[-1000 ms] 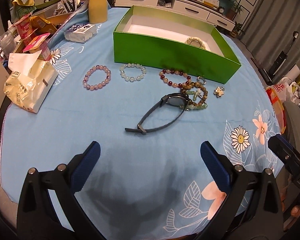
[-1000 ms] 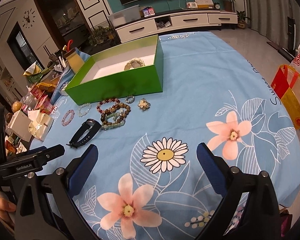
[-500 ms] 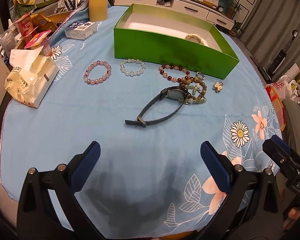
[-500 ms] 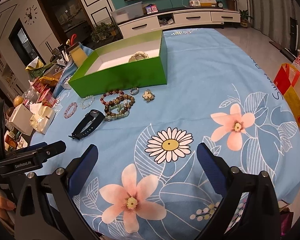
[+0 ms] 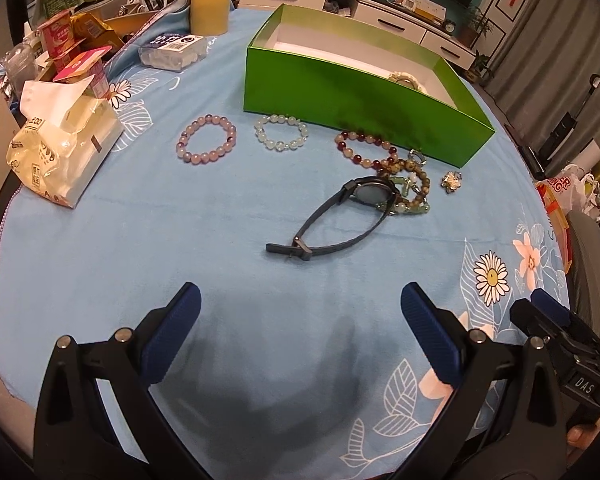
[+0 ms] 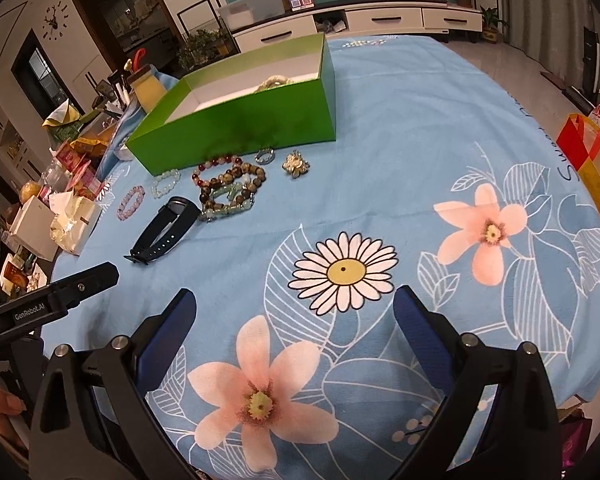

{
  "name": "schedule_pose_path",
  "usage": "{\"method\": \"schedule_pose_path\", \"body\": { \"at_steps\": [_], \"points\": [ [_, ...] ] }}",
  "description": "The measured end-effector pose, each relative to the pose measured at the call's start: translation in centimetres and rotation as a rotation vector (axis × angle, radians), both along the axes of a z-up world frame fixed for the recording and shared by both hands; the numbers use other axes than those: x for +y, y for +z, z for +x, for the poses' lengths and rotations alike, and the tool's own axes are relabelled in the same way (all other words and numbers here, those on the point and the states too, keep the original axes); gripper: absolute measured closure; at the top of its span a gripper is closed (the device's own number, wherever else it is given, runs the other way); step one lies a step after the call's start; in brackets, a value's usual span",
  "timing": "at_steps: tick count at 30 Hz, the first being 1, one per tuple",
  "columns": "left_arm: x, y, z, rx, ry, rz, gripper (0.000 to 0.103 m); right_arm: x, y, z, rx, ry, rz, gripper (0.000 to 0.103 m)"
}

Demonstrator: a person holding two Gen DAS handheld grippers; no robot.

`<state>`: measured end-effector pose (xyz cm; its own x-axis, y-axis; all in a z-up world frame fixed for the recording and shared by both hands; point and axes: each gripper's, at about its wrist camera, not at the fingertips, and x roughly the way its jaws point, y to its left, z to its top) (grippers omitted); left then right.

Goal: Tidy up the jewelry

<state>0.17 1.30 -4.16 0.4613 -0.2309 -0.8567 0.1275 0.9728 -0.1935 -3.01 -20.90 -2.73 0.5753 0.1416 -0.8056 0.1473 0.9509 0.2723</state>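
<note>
An open green box (image 5: 360, 92) (image 6: 240, 124) stands at the back of the blue flowered tablecloth, a pale bracelet (image 5: 406, 79) inside it. In front of it lie a pink bead bracelet (image 5: 206, 140), a clear bead bracelet (image 5: 281, 137), a red bead bracelet (image 5: 364, 150), a heap of brown and green beads (image 5: 414, 188), a brooch (image 5: 451, 181), a small ring (image 6: 265, 156) and a black wristband (image 5: 340, 216) (image 6: 162, 236). My left gripper (image 5: 300, 320) is open, short of the wristband. My right gripper (image 6: 294, 320) is open over the printed flowers, far from the jewelry.
A tissue pack (image 5: 60, 156), snack packets (image 5: 72, 52), a yellow jar (image 5: 210, 4) and a white pack (image 5: 172, 50) crowd the table's left side. Bags (image 6: 592, 152) stand on the floor to the right. A hand (image 6: 0, 404) holds the left gripper.
Both grippers have pulled back a little and risen, so more of the table shows. The jewelry has not moved. Both stay open.
</note>
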Motion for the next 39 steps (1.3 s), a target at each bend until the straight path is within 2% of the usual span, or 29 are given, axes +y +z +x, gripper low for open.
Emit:
{"method": "schedule_pose_path", "body": {
  "at_steps": [20, 39],
  "points": [
    [1.6, -0.2, 2.2, -0.051, 0.006, 0.009, 0.002, -1.3, -1.2, 3.3, 0.017, -0.023, 0.037, 0.004],
    [-2.3, -1.2, 5.5, -0.079, -0.152, 0.088, 0.002, -1.8, -1.7, 5.9, 0.013, 0.014, 0.024, 0.004]
  ]
}}
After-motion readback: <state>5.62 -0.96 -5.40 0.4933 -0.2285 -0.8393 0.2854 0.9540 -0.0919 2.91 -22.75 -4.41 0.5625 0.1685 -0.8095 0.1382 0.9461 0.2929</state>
